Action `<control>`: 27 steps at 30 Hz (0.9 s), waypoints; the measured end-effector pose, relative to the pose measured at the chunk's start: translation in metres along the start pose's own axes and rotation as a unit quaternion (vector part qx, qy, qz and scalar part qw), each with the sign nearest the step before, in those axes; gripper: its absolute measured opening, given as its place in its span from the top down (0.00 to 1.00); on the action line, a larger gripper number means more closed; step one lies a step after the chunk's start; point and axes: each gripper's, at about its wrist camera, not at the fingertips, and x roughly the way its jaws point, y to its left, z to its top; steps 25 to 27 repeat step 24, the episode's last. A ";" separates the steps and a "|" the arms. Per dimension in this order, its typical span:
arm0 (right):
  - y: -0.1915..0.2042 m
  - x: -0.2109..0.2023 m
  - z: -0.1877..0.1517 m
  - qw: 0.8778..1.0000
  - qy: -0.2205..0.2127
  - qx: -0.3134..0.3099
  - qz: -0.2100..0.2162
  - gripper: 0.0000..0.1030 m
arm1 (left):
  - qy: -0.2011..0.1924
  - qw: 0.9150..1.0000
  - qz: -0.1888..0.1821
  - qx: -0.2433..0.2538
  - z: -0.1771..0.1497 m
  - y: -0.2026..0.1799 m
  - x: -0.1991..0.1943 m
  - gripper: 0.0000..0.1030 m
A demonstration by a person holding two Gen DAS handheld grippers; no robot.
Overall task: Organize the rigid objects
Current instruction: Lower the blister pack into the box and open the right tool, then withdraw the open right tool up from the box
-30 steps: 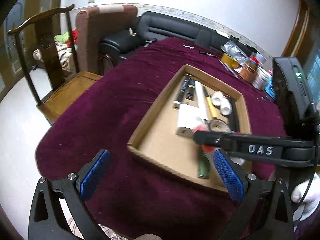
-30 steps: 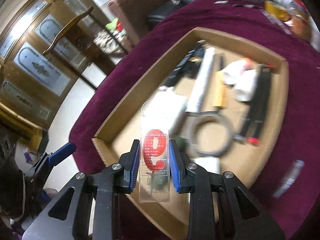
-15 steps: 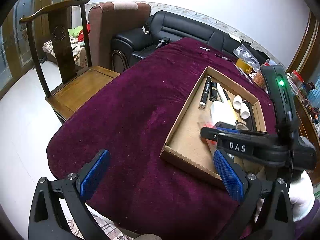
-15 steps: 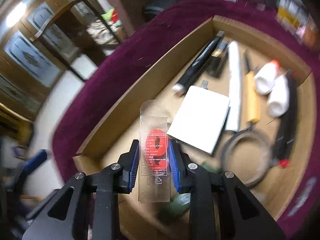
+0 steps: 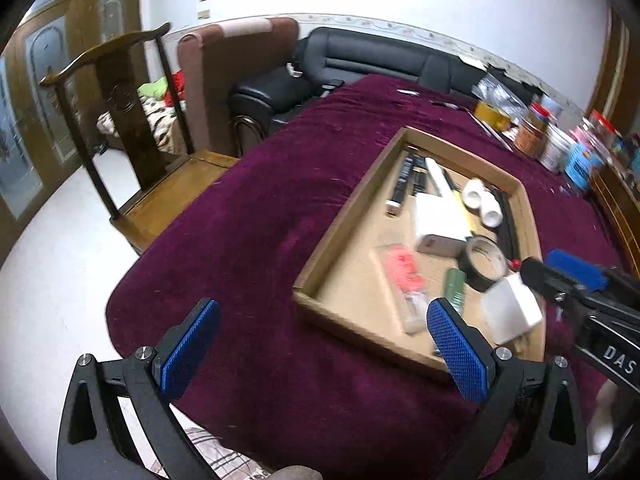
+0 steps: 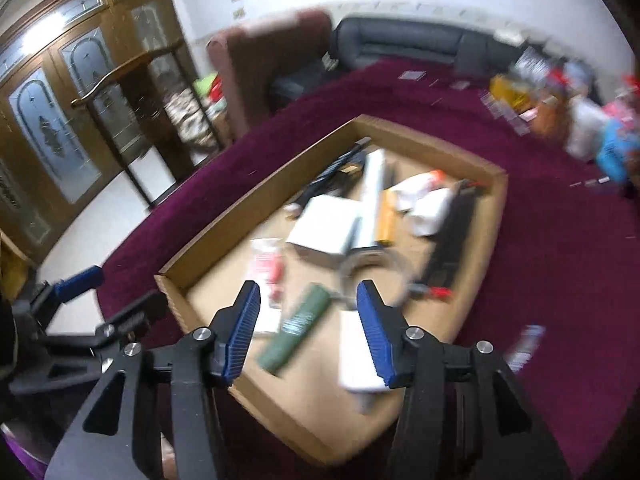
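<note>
Right gripper (image 6: 308,318): jaws are opening, blue pads standing apart with nothing pressed between them; it is hovering over the near end of the tray. In the left wrist view it is showing at the right edge, its black body lettered "DAS".
Left gripper (image 5: 320,344): jaws are standing wide apart and gripping nothing, over the cloth (image 5: 248,216) just beside the tray's near left corner.
Tray (image 5: 340,224): one cardboard tray is lying on the maroon cloth, holding all the sorted items.
Packet (image 5: 404,280): one clear packet with a red label is lying flat in the tray's near left part, free of both grippers; its print is too blurred to read.
Green tube (image 6: 296,328): one, lying beside the packet; its label is unreadable.
Tape ring (image 5: 484,262): one, lying next to the tube.
White boxes: two are showing, one mid-tray (image 5: 438,224), one at the near right (image 5: 512,308).
White bottles (image 5: 482,202): two, lying side by side toward the far right.
Black pens (image 5: 404,180): two appear to be lying at the far left; the count is uncertain.
Jars (image 5: 560,144): several are standing on the cloth's far right edge; count and labels are unclear.
Chair (image 5: 132,128): one wooden chair is standing left of the table.
</note>
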 end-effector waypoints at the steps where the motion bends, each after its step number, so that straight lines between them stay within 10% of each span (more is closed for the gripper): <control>1: -0.006 -0.007 -0.003 1.000 -0.009 0.000 -0.016 0.51 | 0.000 1.000 0.001 0.007 0.000 -0.007 -0.001 0.01; 11: -0.057 -0.029 -0.035 0.990 -0.017 0.002 -0.143 0.39 | -0.011 0.997 0.019 0.076 -0.002 -0.078 -0.012 0.01; 27: -0.072 -0.030 -0.053 0.993 -0.005 0.016 -0.114 0.39 | 0.002 0.996 0.055 0.066 0.000 -0.085 -0.008 0.01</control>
